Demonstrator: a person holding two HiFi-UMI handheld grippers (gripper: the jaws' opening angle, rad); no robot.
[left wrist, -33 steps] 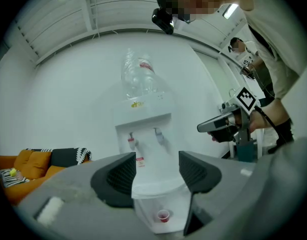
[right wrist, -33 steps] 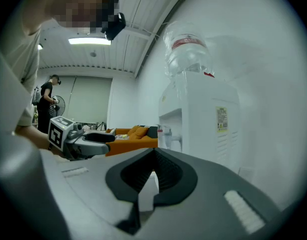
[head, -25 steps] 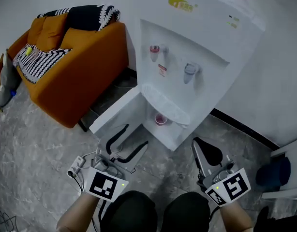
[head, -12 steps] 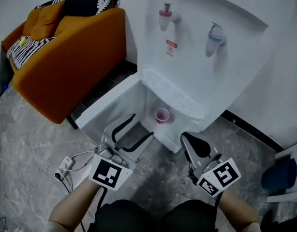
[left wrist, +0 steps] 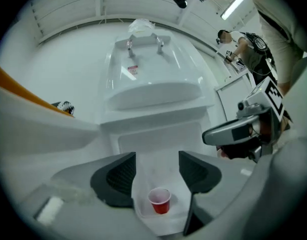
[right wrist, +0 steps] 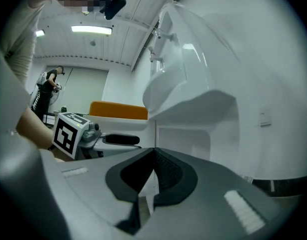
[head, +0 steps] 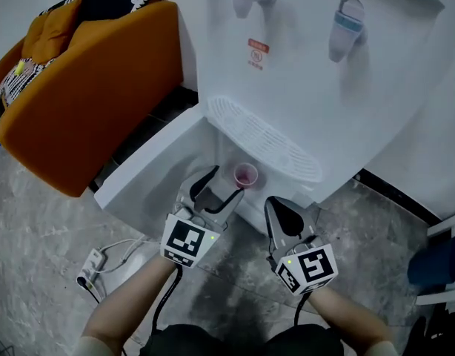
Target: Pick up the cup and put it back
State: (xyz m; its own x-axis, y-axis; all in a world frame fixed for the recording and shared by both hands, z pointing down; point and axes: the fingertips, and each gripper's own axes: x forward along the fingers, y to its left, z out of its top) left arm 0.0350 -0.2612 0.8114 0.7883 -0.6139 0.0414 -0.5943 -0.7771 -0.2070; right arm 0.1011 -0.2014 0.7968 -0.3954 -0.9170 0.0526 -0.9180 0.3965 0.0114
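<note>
The cup [left wrist: 159, 201] stands upright in the open bottom compartment [left wrist: 158, 139] of the water dispenser [head: 301, 73], just ahead of my left gripper [left wrist: 156, 171]. My fingers [left wrist: 116, 176] there are spread, with nothing pinched. My right gripper [right wrist: 152, 176] is pressed together, empty, off to the right. I'd slide in low and level, straddle the cup mid-wall, and squeeze gently; thin plastic probably buckles.

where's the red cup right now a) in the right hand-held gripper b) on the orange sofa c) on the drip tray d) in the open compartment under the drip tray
d, the red cup stands in the open compartment below the drip tray, nothing gripping it
</note>
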